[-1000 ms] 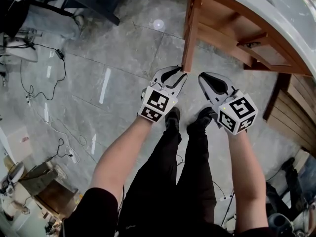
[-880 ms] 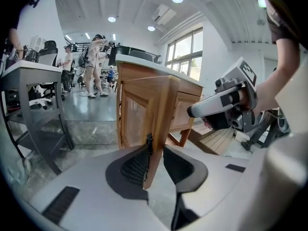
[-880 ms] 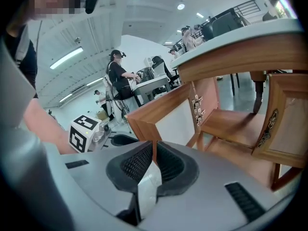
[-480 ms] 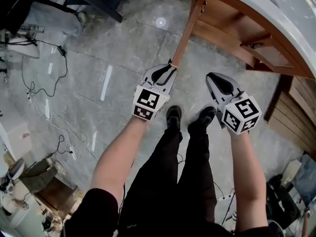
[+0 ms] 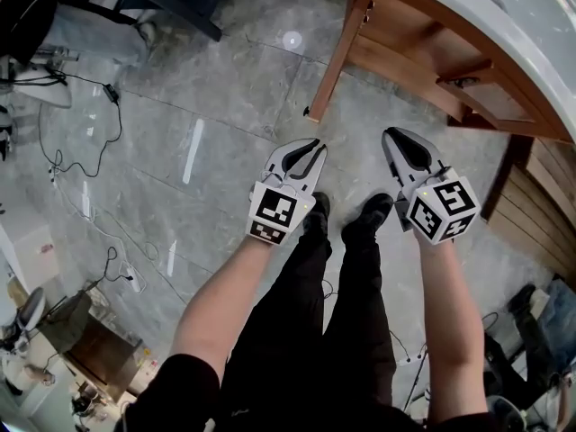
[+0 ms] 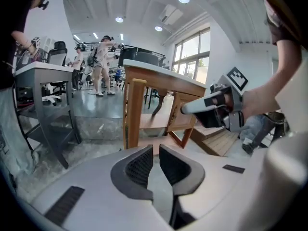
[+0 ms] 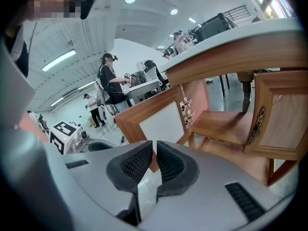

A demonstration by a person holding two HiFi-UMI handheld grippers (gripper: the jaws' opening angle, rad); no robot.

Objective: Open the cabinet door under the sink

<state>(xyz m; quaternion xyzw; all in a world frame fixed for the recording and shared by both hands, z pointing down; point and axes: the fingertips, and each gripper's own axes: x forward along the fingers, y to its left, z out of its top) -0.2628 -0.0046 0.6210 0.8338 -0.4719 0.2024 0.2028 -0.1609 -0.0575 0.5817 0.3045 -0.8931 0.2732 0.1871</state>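
- My left gripper [image 5: 315,148] has just been closing its jaws. They now stand a thin slit apart, with nothing between them (its own view shows this plainly).
- My right gripper [image 5: 396,137] shows the same narrow gap and is also empty.
- The brown wooden cabinet door with a pale inset panel [image 5: 335,57] stands swung wide out from under the white countertop [image 5: 504,25]. Its lower corner is just ahead of the left gripper, not touching.

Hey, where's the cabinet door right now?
In the head view the cabinet door is at upper centre, standing open from the left end of the wooden cabinet, its free edge out over the grey floor beyond the person's shoes.
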